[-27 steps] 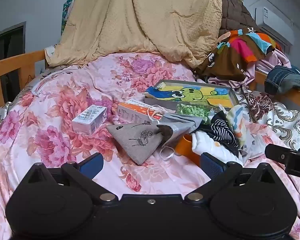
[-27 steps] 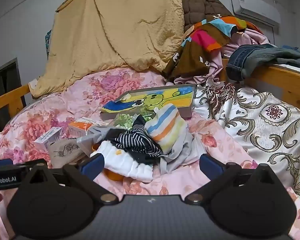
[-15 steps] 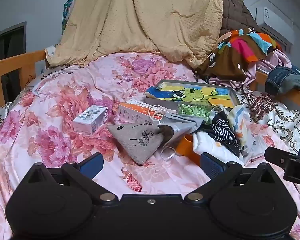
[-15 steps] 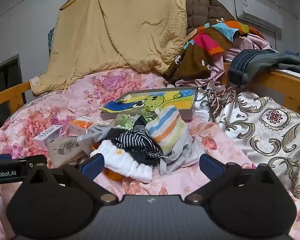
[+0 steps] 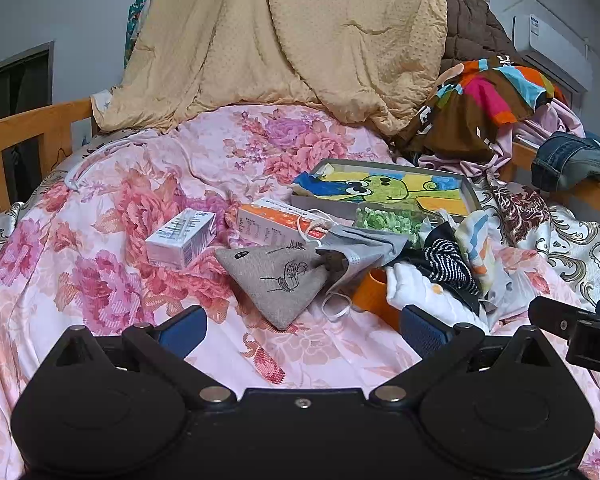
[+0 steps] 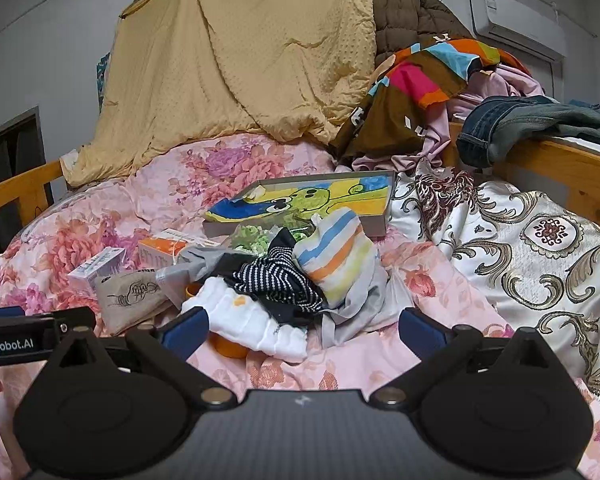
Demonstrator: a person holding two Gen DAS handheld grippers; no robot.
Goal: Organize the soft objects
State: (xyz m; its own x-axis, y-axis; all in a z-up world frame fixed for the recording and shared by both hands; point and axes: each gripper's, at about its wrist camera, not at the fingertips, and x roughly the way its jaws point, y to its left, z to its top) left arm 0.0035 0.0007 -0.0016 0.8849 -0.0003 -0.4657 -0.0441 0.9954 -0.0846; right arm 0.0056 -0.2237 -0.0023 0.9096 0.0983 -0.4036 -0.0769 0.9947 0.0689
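Note:
A heap of soft things lies mid-bed: a grey linen pouch (image 5: 278,280), a grey face mask (image 5: 360,246), a white sock (image 6: 252,322), a black-and-white striped cloth (image 6: 278,280) and a striped pastel cloth (image 6: 336,252). My left gripper (image 5: 302,326) is open and empty, just short of the pouch. My right gripper (image 6: 304,328) is open and empty, its left fingertip (image 6: 184,330) beside the white sock. The pouch also shows in the right wrist view (image 6: 130,296).
A cartoon-printed box (image 5: 388,192), an orange-and-white carton (image 5: 276,226), a small white carton (image 5: 180,238) and an orange cup (image 5: 374,294) lie around the heap. A tan quilt (image 5: 284,40) and piled clothes (image 6: 428,88) fill the back. Wooden rails (image 6: 556,176) edge the bed.
Both views have tilted slightly, so the scene sits a little lower in each frame. The objects on the bed have not moved and both grippers stay open.

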